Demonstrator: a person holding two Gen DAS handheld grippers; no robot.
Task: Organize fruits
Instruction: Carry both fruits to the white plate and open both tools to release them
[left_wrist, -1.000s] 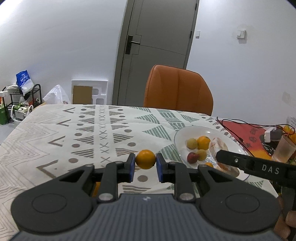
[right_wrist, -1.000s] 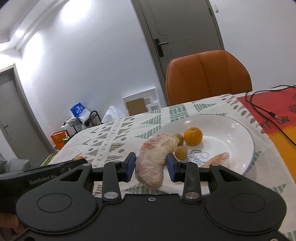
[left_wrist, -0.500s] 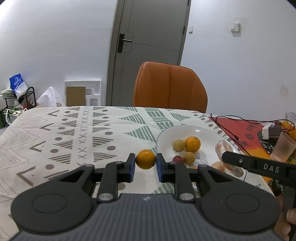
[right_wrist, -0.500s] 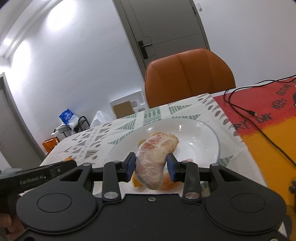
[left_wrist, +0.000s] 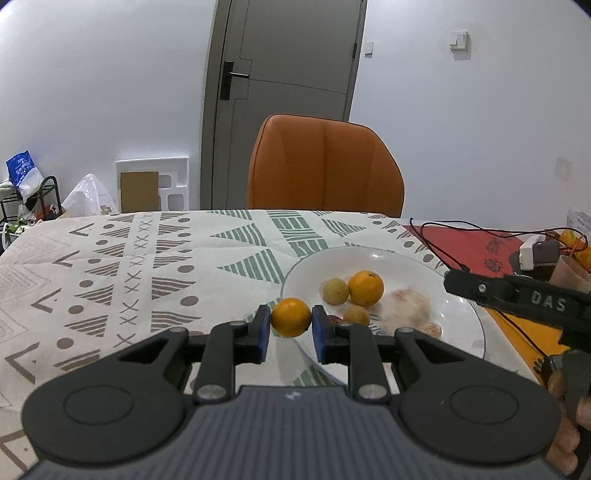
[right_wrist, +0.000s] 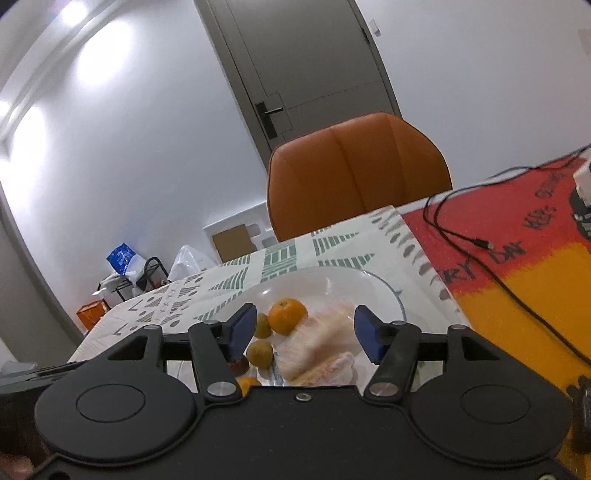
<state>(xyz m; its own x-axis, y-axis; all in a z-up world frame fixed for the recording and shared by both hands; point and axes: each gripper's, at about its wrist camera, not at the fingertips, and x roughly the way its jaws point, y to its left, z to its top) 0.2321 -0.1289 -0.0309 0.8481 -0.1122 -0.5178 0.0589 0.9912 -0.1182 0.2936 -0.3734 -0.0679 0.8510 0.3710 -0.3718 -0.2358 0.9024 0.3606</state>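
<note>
My left gripper (left_wrist: 290, 328) is shut on a small orange (left_wrist: 291, 317), held just above the near left rim of the white plate (left_wrist: 461, 314). On the plate lie another orange (left_wrist: 366, 287), two yellow-green fruits (left_wrist: 335, 291) and a pale pink peeled fruit (left_wrist: 408, 308). My right gripper (right_wrist: 306, 334) hangs open over the plate (right_wrist: 384, 291), and the pale pink fruit (right_wrist: 317, 349), blurred, lies below its spread pads. The orange (right_wrist: 287, 316) and a yellow-green fruit (right_wrist: 259, 353) sit left of it. A red fruit (right_wrist: 238, 365) is half hidden behind the left pad.
A patterned tablecloth (left_wrist: 147, 266) covers the table, with a red and orange cloth (right_wrist: 517, 266) and black cables (right_wrist: 480, 240) to the right. An orange chair (left_wrist: 325, 166) stands behind the table. A white adapter (left_wrist: 535, 253) and a cup (left_wrist: 569, 273) sit at the far right.
My right gripper has opened and let the pale pink fruit drop onto the plate. My left gripper, still holding the orange, has moved right toward the plate's rim.
</note>
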